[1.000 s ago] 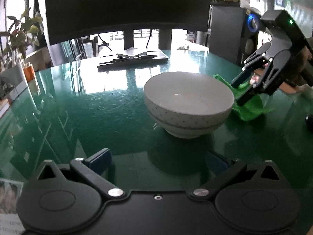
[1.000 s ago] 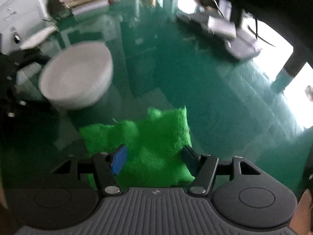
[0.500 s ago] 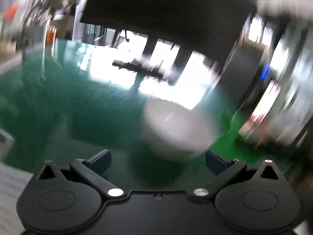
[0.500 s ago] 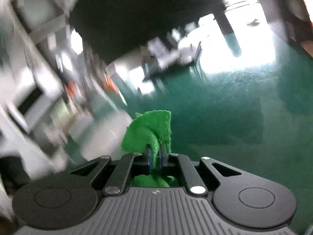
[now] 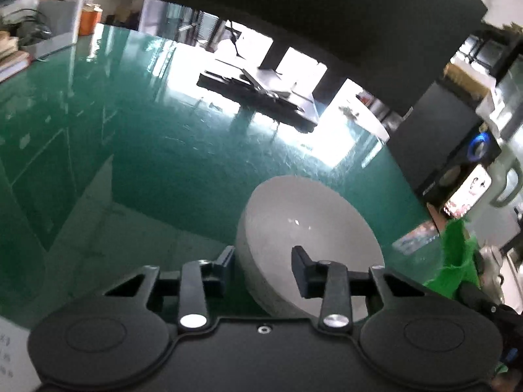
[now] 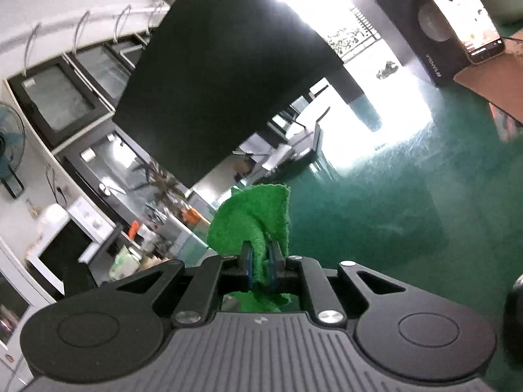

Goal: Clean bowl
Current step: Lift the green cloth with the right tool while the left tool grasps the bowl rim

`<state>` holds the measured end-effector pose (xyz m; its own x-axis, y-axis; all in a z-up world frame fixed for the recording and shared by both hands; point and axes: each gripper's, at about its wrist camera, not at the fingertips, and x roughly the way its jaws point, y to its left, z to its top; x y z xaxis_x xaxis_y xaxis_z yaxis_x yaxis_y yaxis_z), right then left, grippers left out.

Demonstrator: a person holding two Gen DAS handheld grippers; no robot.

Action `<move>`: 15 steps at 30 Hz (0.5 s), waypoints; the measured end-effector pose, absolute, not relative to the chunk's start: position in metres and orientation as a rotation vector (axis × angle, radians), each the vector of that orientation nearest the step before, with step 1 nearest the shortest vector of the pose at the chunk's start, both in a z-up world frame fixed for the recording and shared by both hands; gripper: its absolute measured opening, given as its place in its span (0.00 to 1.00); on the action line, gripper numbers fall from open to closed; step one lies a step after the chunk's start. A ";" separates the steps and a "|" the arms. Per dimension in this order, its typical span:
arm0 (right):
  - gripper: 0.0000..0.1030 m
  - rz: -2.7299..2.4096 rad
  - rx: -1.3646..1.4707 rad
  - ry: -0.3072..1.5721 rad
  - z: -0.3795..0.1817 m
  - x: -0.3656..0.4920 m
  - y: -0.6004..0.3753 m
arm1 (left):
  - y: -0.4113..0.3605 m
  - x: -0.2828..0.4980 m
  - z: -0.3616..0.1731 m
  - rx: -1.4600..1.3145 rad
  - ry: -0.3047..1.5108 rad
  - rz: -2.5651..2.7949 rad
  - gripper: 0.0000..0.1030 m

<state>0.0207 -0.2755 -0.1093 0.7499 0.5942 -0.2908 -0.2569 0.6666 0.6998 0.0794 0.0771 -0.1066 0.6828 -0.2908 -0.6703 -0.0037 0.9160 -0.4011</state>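
The white bowl stands on the green table, close in front of my left gripper. Its near rim lies between the closing jaws: one finger is beside the outer wall, the other finger is inside the bowl, with a small gap still showing. My right gripper is shut on a bunched green cloth and holds it off the table. In the left wrist view the same green cloth hangs just right of the bowl.
A large dark monitor hangs over the back of the table, with its stand and a flat black tray beneath it. A black speaker and a lit phone stand at the right. Papers lie at the near left.
My left gripper rolled, came up to the bowl, and its wide jaws narrowed around the rim. My right gripper shut on the green cloth, lifted it off the table and turned.
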 end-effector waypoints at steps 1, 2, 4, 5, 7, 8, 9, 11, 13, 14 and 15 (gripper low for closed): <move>0.10 0.510 0.685 0.550 -0.111 0.025 -0.271 | 0.076 0.080 -0.108 -0.388 0.804 -0.167 0.35; 0.09 0.521 0.696 0.566 -0.112 0.030 -0.266 | 0.076 0.081 -0.109 -0.384 0.800 -0.170 0.35; 0.09 0.550 0.708 0.615 -0.118 0.039 -0.253 | 0.073 0.081 -0.110 -0.371 0.793 -0.177 0.35; 0.09 0.555 0.703 0.636 -0.120 0.041 -0.247 | 0.072 0.082 -0.110 -0.358 0.788 -0.184 0.35; 0.09 0.563 0.692 0.671 -0.123 0.043 -0.240 | 0.069 0.084 -0.111 -0.334 0.782 -0.196 0.35; 0.09 0.569 0.684 0.688 -0.124 0.043 -0.236 | 0.068 0.085 -0.111 -0.328 0.784 -0.204 0.35; 0.09 0.572 0.675 0.701 -0.125 0.045 -0.231 | 0.067 0.087 -0.111 -0.325 0.786 -0.208 0.35; 0.09 0.568 0.647 0.714 -0.124 0.047 -0.223 | 0.068 0.089 -0.112 -0.325 0.790 -0.228 0.35; 0.09 0.546 0.599 0.707 -0.120 0.053 -0.215 | 0.068 0.090 -0.112 -0.319 0.792 -0.245 0.35; 0.09 0.527 0.569 0.696 -0.117 0.056 -0.213 | 0.068 0.091 -0.112 -0.320 0.793 -0.254 0.35; 0.09 0.507 0.538 0.684 -0.114 0.059 -0.211 | 0.068 0.092 -0.113 -0.320 0.793 -0.263 0.35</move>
<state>0.0588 -0.2108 -0.1144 0.6667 0.5949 -0.4490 -0.2566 0.7488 0.6111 0.0922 0.0678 -0.1126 0.6737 -0.3475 -0.6522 0.1106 0.9200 -0.3760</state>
